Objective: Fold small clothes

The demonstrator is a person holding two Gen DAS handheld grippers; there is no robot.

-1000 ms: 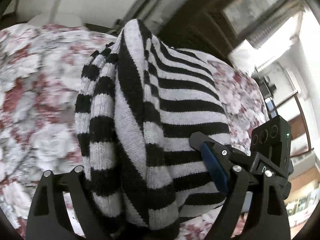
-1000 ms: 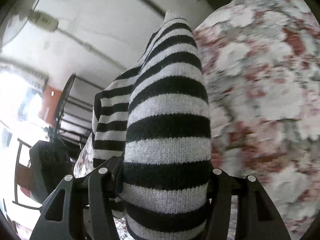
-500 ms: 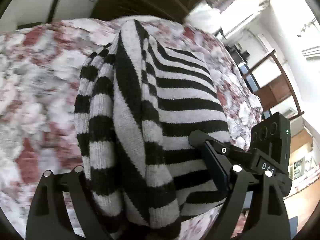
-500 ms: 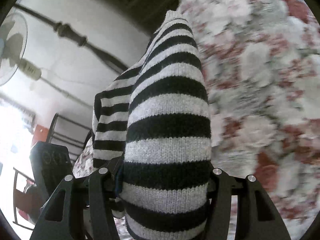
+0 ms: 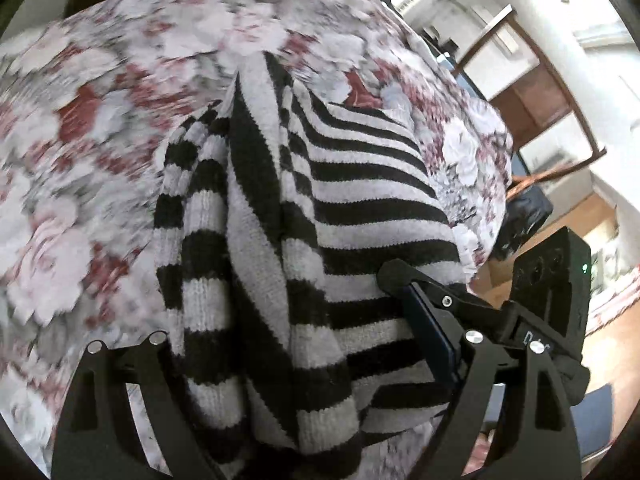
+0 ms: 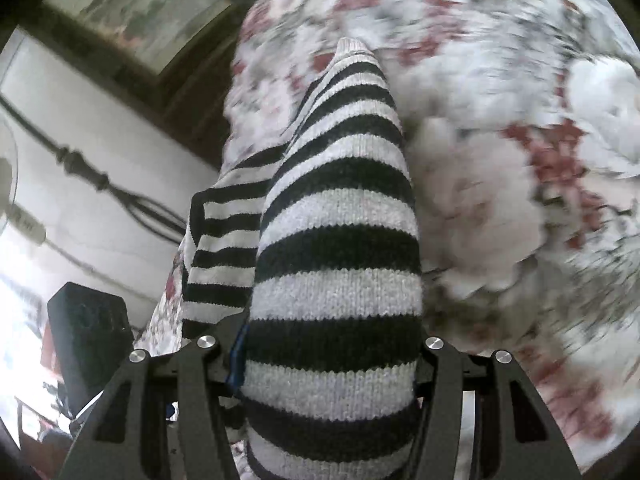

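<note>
both the left gripper [image 5: 304,380] and right gripper [image 6: 324,360] clamp the striped sweater [image 5: 320,240] above the floral bedspread [image 5: 80,160].

Your striped sweater [image 5: 344,216] is soft knitted wool, a bit fuzzy, with little rows of stitches you can see. The bed cover [image 5: 100,128] under it is flat printed cloth, not shiny. Your left tool [image 5: 316,364] and right tool [image 6: 324,364] are dull black plastic with small shiny metal screws. The shelf [image 5: 536,92] far off is smooth brown wood.
</note>
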